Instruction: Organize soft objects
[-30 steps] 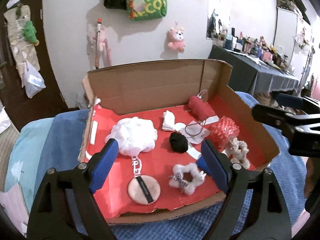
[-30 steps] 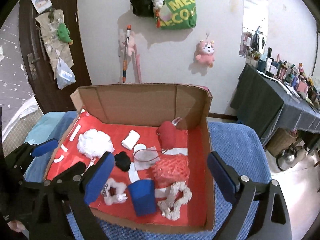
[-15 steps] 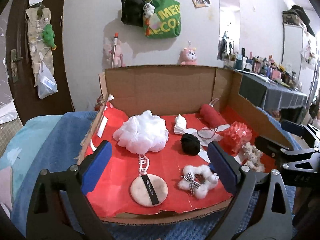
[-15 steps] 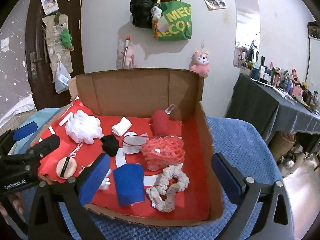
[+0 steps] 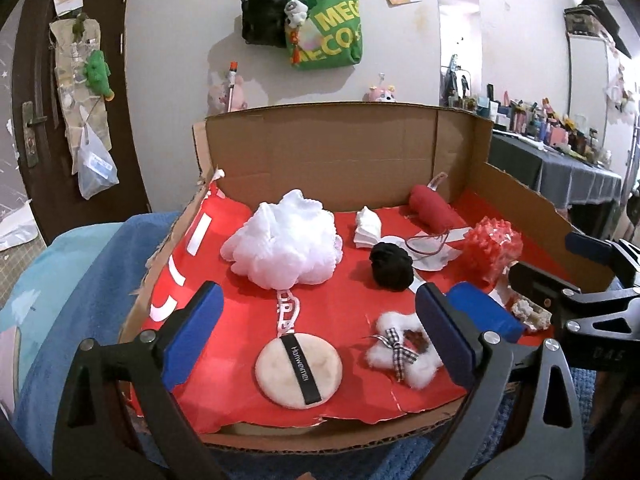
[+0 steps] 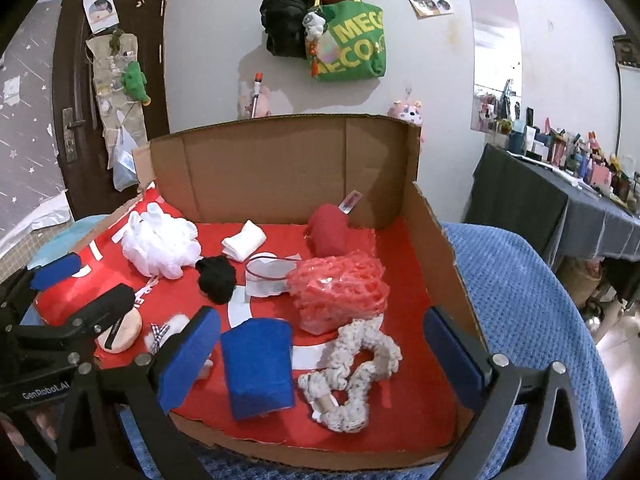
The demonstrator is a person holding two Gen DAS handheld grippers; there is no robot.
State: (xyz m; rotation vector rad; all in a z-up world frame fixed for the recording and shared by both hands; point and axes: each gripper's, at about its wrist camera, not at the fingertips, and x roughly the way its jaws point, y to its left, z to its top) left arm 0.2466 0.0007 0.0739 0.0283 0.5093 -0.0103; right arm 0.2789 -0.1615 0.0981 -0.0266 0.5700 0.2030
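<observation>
Left gripper [image 5: 320,338] hangs spread wide over the powder puff [image 5: 298,369]; right gripper [image 6: 320,354] gapes, empty, above the blue sponge [image 6: 258,366] and cream scrunchie [image 6: 352,372].

even indoor light, sharp, fisheye-warped dark edges

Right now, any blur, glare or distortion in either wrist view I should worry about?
Left wrist view: sharp, strong fisheye bending of the cardboard box rim, black corners, soft shadow under the white puff. Right wrist view: same bending, light sheen on the red mesh bundle, knitted loop sharp, no motion blur. Left gripper and right gripper cover the lower corners.
</observation>
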